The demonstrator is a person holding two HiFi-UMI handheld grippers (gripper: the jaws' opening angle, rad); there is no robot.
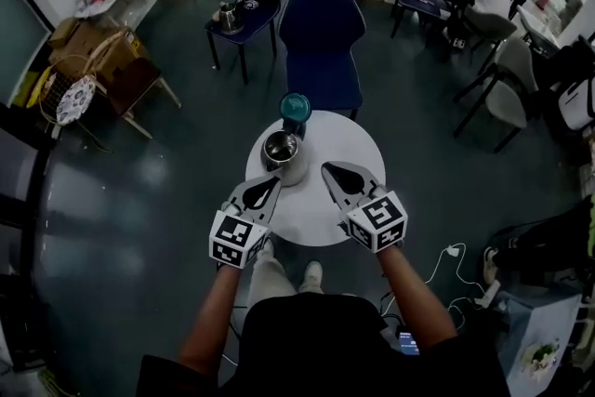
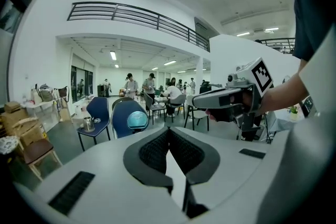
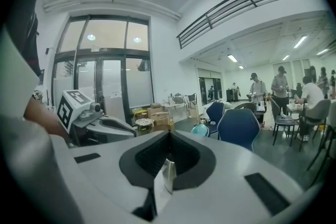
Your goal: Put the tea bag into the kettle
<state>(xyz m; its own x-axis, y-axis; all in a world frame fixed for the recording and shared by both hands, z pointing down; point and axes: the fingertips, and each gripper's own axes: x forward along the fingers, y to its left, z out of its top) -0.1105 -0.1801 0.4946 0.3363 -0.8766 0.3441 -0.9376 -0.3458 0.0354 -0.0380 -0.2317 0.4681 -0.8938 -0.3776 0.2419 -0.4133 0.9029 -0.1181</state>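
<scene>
Steel kettle stands open on the round white surface. The right gripper is just right of the kettle, the left gripper just behind it.

Left gripper view: jaws pressed together, apparently empty.

Right gripper view: jaws pinch the tea bag, so the drop likely calls for a short move left over the kettle.

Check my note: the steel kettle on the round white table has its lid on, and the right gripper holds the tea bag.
The lid is wrong: the head view shows the steel kettle on the round white table open, with no lid on. The right gripper does hold the tea bag.
</scene>
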